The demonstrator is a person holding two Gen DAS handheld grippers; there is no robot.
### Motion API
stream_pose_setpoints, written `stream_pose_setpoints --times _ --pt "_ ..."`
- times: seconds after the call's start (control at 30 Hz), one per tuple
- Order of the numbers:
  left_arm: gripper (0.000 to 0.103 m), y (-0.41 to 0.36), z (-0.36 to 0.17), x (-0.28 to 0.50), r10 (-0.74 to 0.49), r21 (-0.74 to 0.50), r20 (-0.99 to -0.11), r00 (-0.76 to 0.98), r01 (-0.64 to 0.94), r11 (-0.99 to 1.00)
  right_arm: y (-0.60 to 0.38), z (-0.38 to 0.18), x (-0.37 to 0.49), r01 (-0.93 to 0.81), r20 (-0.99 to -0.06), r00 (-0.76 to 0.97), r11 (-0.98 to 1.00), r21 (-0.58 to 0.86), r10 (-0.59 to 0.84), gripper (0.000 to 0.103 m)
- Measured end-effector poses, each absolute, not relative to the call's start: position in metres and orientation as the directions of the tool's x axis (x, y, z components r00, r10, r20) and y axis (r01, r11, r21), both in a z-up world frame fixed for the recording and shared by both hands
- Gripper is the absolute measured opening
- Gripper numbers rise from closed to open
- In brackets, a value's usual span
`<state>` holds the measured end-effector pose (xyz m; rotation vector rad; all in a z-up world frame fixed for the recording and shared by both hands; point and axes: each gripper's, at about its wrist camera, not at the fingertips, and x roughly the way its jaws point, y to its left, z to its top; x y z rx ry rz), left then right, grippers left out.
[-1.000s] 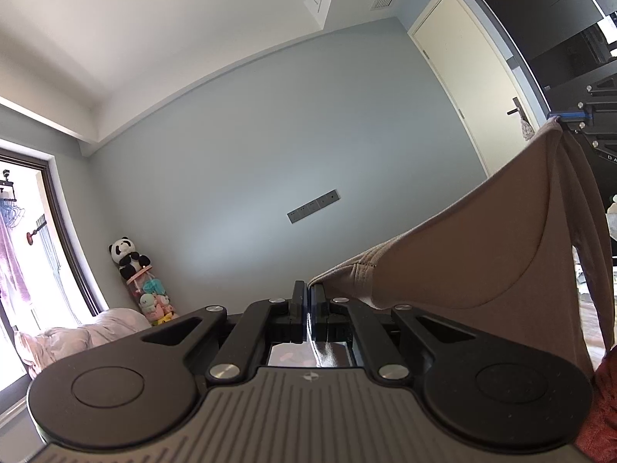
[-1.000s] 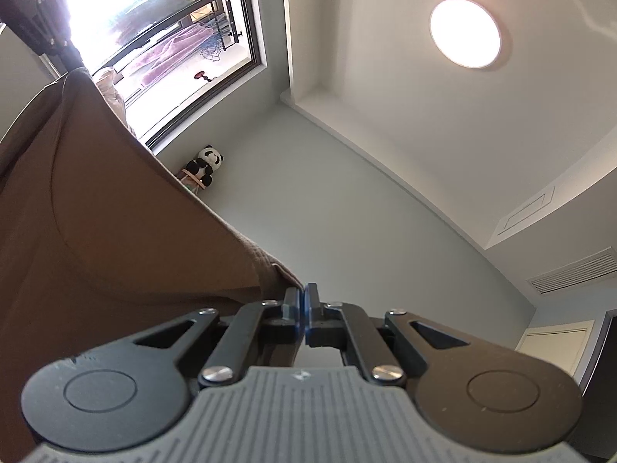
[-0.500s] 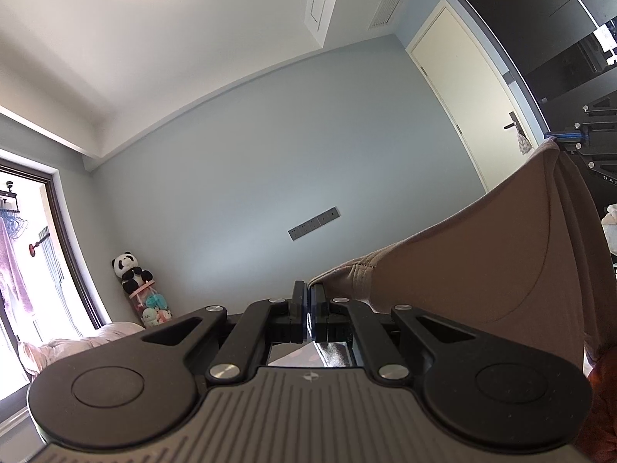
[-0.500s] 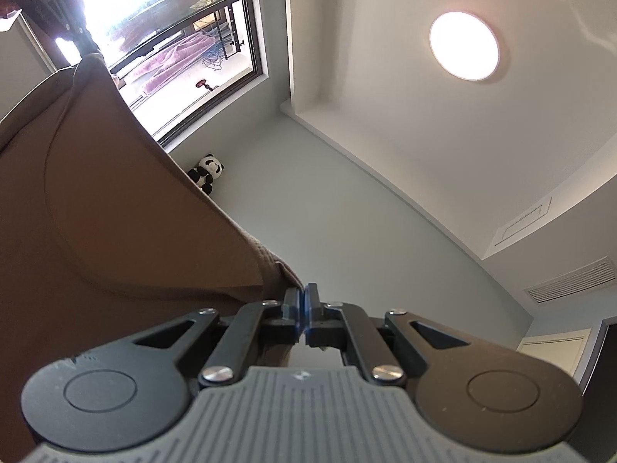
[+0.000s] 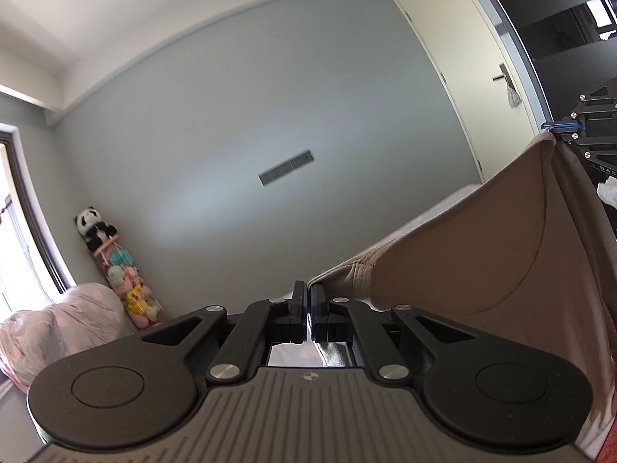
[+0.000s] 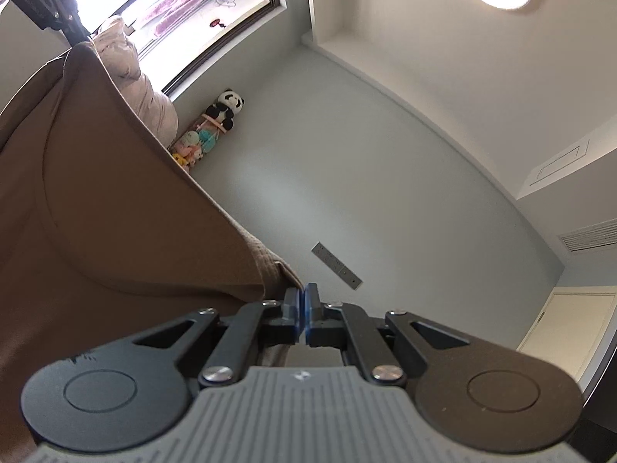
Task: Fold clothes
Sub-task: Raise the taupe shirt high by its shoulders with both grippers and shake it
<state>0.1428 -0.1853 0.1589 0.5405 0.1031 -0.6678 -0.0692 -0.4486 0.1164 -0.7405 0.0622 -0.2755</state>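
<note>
Left claw (image 5: 308, 293) and right claw (image 6: 301, 296) each clench a corner of the taut brown cotton garment (image 5: 501, 254), stretched between them.

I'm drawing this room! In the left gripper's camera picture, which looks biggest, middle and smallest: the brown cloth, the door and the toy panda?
As they look in that picture:
1. brown cloth, biggest, though it is very near the camera.
2. door.
3. toy panda, smallest, far off in the corner.
</note>
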Motion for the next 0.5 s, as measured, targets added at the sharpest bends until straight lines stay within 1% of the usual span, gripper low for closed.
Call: stream_pose_setpoints --times 0.3,0.5 --pt "0.000 -0.239 0.083 0.253 -0.525 0.383 -0.439 0.729 0.681 0.624 -0.504 0.043 0.057 0.120 -0.189 0.932 0.756 -0.644 -0.309 0.003" --pt "0.000 -0.279 0.020 0.328 -0.493 0.332 -0.538 0.684 0.709 0.622 -0.541 -0.006 0.144 0.099 -0.298 0.895 0.799 -0.593 -0.332 0.003"
